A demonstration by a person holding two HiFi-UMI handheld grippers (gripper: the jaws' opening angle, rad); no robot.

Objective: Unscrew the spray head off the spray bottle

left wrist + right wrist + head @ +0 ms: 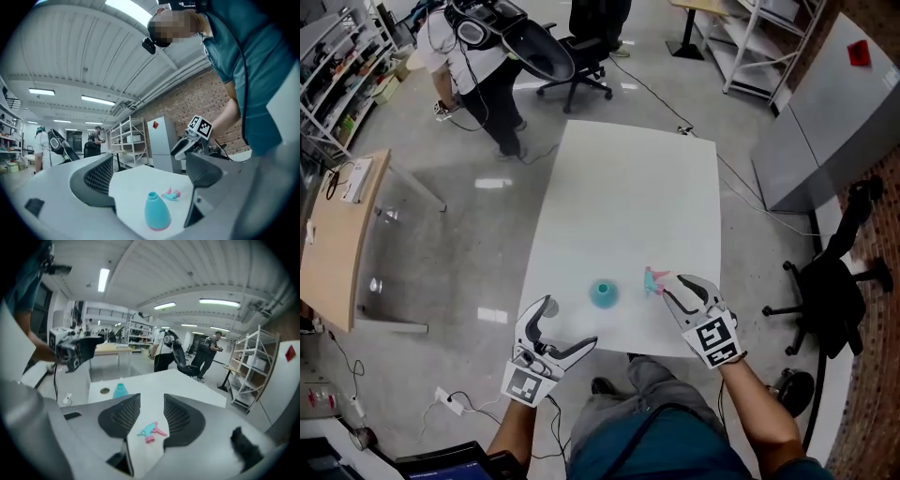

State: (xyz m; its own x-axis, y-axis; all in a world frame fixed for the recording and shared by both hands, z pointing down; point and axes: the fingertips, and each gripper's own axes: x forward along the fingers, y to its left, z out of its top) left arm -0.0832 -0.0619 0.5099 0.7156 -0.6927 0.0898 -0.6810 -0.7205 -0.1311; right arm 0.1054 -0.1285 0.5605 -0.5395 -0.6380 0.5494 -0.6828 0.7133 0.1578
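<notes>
A teal spray bottle stands upright on the white table near its front edge, its neck bare. The teal and pink spray head lies on the table just right of the bottle, apart from it. My left gripper hangs in front of the table's near left corner, jaws wide apart and empty; its view looks over the bottle and spray head. My right gripper is above the spray head, jaws apart with nothing between them. The bottle shows further left.
A person stands beyond the table's far left, beside a black office chair. A wooden desk is at the left. A grey cabinet and another black chair are at the right. Shelving lines the back.
</notes>
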